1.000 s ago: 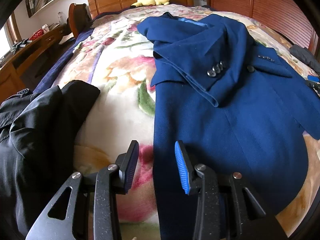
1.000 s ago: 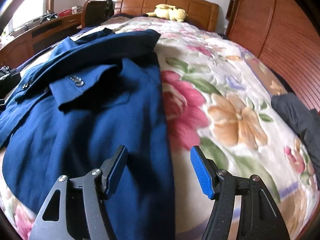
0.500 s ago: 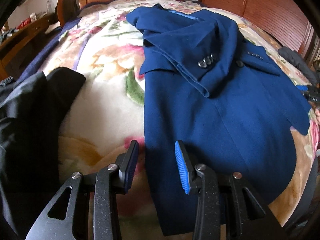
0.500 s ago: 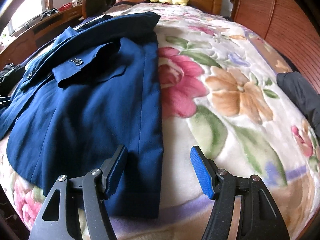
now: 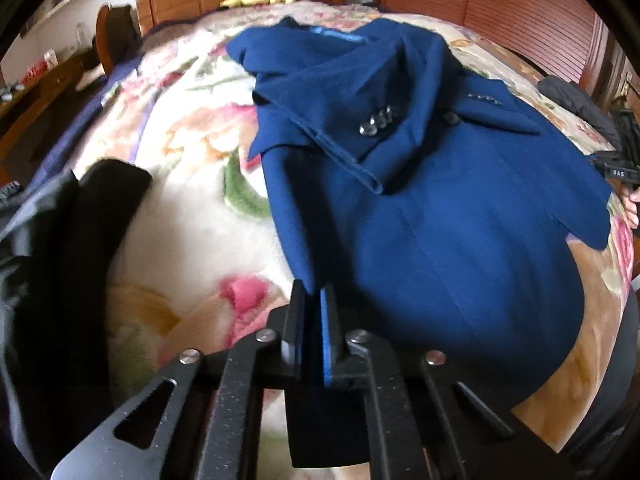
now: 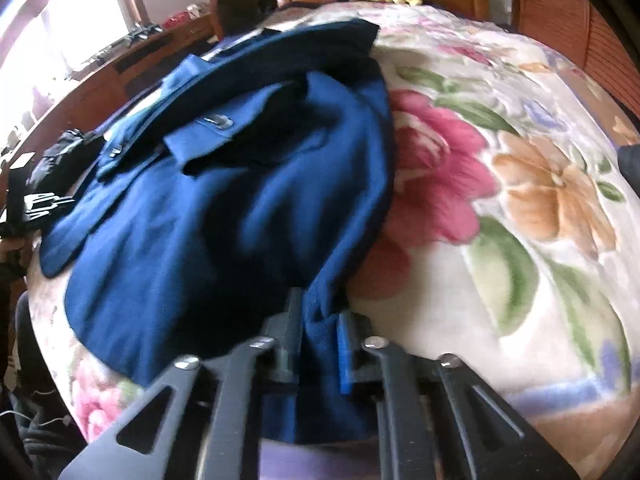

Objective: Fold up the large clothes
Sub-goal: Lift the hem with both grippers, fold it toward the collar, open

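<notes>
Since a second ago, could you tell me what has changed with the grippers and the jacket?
Both grippers have just been closing: the left gripper now pinches the blue jacket at one hem corner, the right gripper at the other. The folded sleeves, the black garment and the blanket stayed as they were.

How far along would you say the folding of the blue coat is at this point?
Done: both sleeves are folded across the blue coat. In hand: the left gripper and right gripper have just closed on its two hem corners. Left: folding the hem up toward the collar.
</notes>
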`<state>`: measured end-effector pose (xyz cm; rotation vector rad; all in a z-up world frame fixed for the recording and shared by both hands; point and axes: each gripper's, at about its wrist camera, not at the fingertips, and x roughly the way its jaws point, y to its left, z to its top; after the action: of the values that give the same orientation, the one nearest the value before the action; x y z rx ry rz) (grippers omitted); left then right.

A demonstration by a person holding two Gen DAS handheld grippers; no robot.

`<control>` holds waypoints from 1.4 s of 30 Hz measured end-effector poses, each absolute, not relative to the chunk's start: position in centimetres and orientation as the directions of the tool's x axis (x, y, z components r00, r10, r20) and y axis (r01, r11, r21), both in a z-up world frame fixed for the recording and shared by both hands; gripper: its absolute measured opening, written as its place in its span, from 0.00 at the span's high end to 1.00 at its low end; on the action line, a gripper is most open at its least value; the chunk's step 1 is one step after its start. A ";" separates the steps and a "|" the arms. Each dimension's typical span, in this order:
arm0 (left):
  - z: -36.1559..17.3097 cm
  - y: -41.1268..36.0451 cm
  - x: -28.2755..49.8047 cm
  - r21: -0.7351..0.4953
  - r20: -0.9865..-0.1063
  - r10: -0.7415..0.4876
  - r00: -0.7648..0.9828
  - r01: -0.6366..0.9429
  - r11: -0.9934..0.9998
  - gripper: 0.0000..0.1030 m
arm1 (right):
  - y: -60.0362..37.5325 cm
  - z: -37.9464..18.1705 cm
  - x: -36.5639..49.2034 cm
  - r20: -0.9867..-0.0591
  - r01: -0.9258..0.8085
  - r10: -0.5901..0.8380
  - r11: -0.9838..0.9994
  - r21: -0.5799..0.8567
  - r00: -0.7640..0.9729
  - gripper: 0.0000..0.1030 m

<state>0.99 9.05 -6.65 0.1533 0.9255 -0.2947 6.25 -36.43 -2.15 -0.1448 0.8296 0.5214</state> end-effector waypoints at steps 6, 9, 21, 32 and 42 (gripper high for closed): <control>-2.2 9.2 -2.5 0.018 -0.708 -0.194 0.679 0.291 0.957 0.98 | -37.4 0.6 3.5 -0.620 -0.438 0.388 0.895 0.078 0.682 0.95; 0.1 9.2 -4.6 0.035 -0.669 -0.192 0.718 0.289 0.957 0.98 | -38.6 1.8 2.0 -0.577 -0.411 0.383 0.908 0.088 0.721 0.95; 3.6 10.1 -9.8 0.052 -0.591 -0.200 0.781 0.284 0.957 0.99 | -39.4 5.6 -4.5 -0.478 -0.426 0.400 0.903 0.059 0.782 0.96; 7.8 12.3 -16.3 0.031 -0.505 -0.222 0.834 0.274 0.961 0.99 | -41.8 8.2 -11.3 -0.412 -0.454 0.425 0.891 0.033 0.806 0.96; 12.4 10.3 -19.9 0.087 -0.413 -0.276 0.868 0.339 0.937 0.99 | -42.3 10.6 -14.8 -0.308 -0.508 0.491 0.861 0.028 0.815 0.96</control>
<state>-19.89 10.32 12.45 0.1591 0.4075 -0.3233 -14.80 -42.27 10.60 -0.0564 0.3134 0.5335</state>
